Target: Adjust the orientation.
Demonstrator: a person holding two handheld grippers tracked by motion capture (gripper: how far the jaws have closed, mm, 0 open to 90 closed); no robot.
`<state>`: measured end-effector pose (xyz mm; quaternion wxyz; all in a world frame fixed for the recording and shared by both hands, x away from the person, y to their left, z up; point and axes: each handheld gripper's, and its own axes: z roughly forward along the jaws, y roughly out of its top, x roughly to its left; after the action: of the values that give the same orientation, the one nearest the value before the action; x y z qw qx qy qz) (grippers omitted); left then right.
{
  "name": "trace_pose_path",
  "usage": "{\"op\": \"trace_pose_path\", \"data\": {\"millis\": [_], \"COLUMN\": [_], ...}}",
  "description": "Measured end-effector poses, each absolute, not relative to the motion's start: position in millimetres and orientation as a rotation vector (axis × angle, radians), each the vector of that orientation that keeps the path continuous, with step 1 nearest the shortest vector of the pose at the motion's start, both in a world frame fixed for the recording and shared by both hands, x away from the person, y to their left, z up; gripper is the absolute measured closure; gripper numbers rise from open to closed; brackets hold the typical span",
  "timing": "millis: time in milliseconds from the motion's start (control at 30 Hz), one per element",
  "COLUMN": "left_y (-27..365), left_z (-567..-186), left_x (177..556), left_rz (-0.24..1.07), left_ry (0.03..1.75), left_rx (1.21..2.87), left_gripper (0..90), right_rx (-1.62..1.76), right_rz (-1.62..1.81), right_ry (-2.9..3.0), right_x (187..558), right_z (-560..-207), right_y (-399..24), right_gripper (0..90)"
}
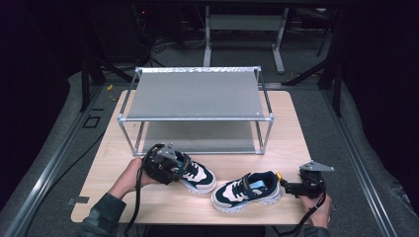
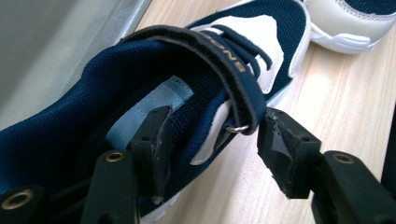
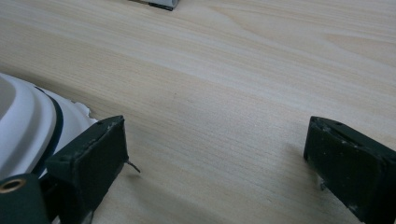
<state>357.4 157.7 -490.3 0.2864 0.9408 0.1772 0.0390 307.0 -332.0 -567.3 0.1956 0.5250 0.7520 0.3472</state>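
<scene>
Two navy and white child's sneakers lie on the wooden table (image 1: 291,143). The left sneaker (image 1: 197,175) has my left gripper (image 1: 179,165) at its heel opening. In the left gripper view, one finger (image 2: 156,140) is inside the left sneaker (image 2: 140,93) against the lining. The other finger (image 2: 285,149) stands outside by the strap's metal ring, with the side wall between them and a gap still showing. The right sneaker (image 1: 247,190) lies toe towards the left. My right gripper (image 1: 285,186) rests open just behind its heel, whose white sole (image 3: 23,126) touches one finger (image 3: 93,158).
A two-level metal shoe rack (image 1: 197,94) with grey fabric shelves stands at the back of the table. The right sneaker's toe (image 2: 345,23) lies close to the left sneaker's toe. Bare wood (image 3: 224,70) lies ahead of the right gripper.
</scene>
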Motion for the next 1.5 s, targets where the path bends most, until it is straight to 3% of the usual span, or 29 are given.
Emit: {"op": "trace_pose_path", "data": {"millis": [667, 700, 733, 800, 1100, 1500], "left_y": [156.4, 156.7, 157.6, 158.3, 159.7, 157.6], "left_z": [-488.9, -488.6, -488.1, -487.2, -487.0, -482.4], "left_x": [356.0, 354.8, 354.5, 352.0, 339.4, 312.9], "left_rz": [0.098, 0.117, 0.111, 0.127, 0.172, 0.34], "left_ry": [0.327, 0.331, 0.341, 0.345, 0.406, 0.672], "left_rx": [2.557, 2.554, 2.535, 2.528, 2.5, 2.412], "left_gripper": [66.8, 68.3, 76.2, 78.0, 80.3, 80.4], "right_rx": [1.477, 1.478, 1.479, 1.478, 1.48, 1.481], "right_rz": [0.975, 0.975, 0.973, 0.971, 0.967, 0.963], "right_ry": [2.1, 2.1, 2.099, 2.101, 2.101, 2.102], "right_x": [307.4, 307.4, 307.4, 307.3, 307.6, 307.7], "right_z": [-567.7, -567.6, -567.6, -567.5, -567.5, -567.3], "right_y": [-331.8, -331.9, -331.9, -332.0, -332.2, -332.3], "right_gripper": [6.4, 6.4, 6.4, 6.5, 6.5, 6.5]}}
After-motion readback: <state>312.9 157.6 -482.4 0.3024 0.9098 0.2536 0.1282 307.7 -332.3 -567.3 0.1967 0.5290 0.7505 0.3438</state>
